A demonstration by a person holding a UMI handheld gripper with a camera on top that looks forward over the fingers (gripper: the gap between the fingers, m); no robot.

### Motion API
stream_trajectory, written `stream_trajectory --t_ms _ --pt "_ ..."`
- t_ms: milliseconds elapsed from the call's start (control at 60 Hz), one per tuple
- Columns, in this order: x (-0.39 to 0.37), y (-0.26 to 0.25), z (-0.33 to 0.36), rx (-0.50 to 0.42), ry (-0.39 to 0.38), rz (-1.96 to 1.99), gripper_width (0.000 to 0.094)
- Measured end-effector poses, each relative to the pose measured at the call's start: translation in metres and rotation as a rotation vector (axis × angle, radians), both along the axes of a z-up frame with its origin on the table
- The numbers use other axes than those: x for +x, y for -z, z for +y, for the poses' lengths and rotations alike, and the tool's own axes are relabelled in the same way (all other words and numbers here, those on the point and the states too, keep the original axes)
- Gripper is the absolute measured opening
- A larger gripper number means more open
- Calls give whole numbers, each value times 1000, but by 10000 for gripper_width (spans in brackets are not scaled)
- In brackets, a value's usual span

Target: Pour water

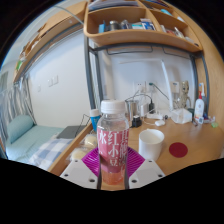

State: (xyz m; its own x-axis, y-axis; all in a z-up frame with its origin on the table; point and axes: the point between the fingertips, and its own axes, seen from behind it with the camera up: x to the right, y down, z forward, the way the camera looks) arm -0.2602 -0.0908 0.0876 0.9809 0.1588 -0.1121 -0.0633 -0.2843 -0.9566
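Between the fingers of the gripper (112, 170) stands a clear plastic bottle with a white cap and pink label (112, 140), upright, both magenta pads (90, 163) pressed against its sides. Just beside it, a white paper cup (151, 144) sits on the wooden desk (190, 140).

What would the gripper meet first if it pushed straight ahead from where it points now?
The bottle, which already stands between the gripper's fingers, apparently clamped. Beyond it, probably the blue cup, though depth is unclear.

one bottle (112, 143), one white cup (151, 144)
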Motion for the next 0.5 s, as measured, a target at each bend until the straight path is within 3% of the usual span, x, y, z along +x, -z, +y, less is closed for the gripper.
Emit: stream_trajectory --t_ms 200,500 --pt "-5 -39 32 -144 88 458 308" --pt "8 -59 60 -304 329 1259 309"
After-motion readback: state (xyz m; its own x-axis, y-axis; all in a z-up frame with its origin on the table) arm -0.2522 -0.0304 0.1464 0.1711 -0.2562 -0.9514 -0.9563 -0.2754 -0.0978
